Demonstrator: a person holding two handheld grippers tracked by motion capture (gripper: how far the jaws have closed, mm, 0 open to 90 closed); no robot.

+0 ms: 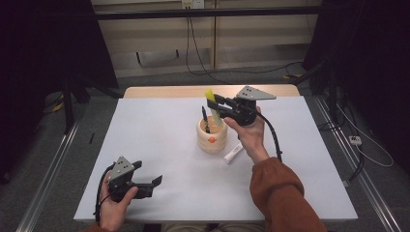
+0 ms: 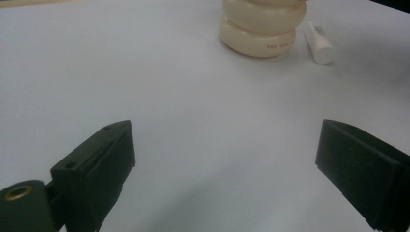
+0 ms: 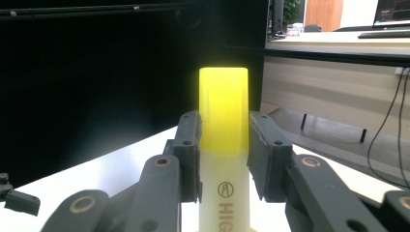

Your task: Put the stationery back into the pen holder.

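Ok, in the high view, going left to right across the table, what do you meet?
Left gripper, open near the front edge → cream pen holder → white tube lying beside it. The right gripper, clamping a yellow highlighter, overlaps the holder, so it is unplaced.

On the white table stands a cream, ribbed holder with an orange dot on its front and a dark pen upright inside. The right tool is above the holder's rim, its jaws clamped on a highlighter with a yellow cap (the lower end of it reaches down into the holder). Just beside the holder, toward the person's right, lies a small white cylinder. The left tool rests low near the table's near left corner, jaws apart, nothing between them, well apart from the holder.
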